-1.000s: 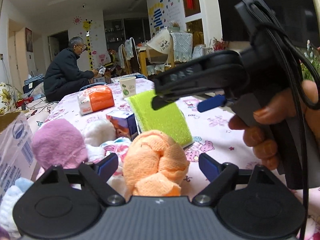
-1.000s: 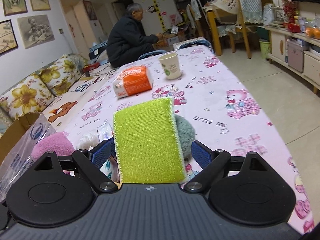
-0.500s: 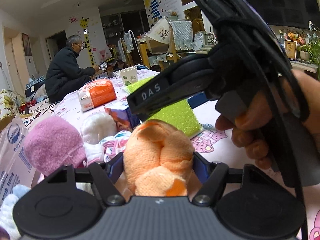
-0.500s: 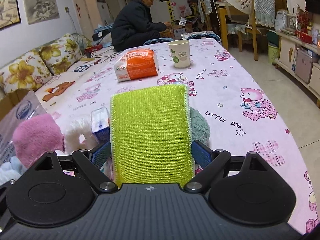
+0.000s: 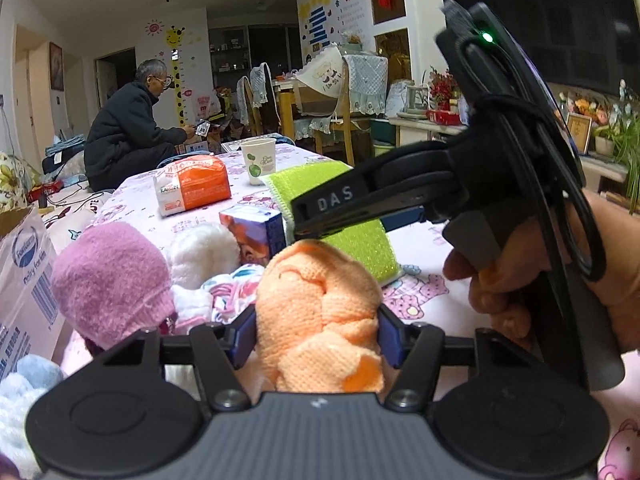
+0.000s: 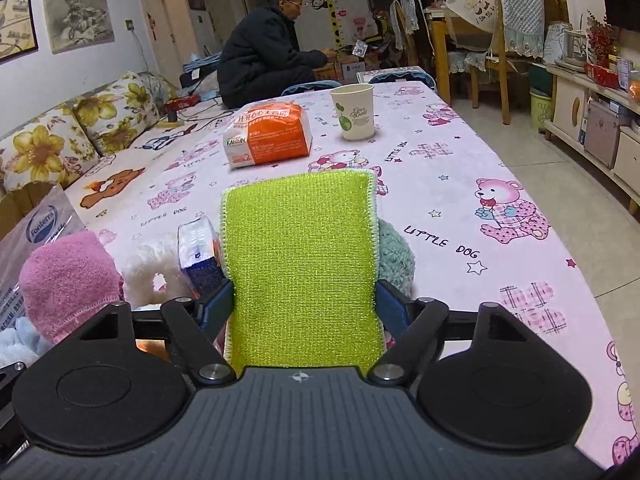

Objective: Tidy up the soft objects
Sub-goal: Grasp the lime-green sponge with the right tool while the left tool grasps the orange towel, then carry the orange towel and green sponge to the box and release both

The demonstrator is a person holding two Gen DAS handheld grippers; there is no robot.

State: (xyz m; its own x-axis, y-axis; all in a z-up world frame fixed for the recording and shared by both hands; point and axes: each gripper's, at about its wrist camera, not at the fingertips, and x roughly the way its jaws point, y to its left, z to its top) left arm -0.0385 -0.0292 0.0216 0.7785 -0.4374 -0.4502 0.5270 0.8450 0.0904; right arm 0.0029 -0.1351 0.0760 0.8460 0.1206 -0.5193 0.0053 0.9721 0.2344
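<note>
My left gripper (image 5: 316,334) is shut on a rolled orange cloth (image 5: 320,320), its blue pads pressing both sides. My right gripper (image 6: 304,304) is shut on a flat green sponge (image 6: 300,264) and holds it above the table; the sponge (image 5: 360,240) and right gripper body also show in the left wrist view, just right of and beyond the orange cloth. A pink fuzzy cloth (image 5: 108,280), a white fluffy one (image 5: 200,248) and a teal one (image 6: 394,256) lie on the pink tablecloth (image 6: 460,184).
A small blue box (image 5: 256,228) stands by the white cloth. An orange packet (image 6: 268,136) and a paper cup (image 6: 354,110) sit further back. A cardboard box with plastic bag (image 5: 24,264) is at left. A seated man (image 6: 272,48) is beyond the table.
My left gripper has closed on the orange cloth. My right gripper has closed on the green sponge and lifted it, moving toward the left gripper.
</note>
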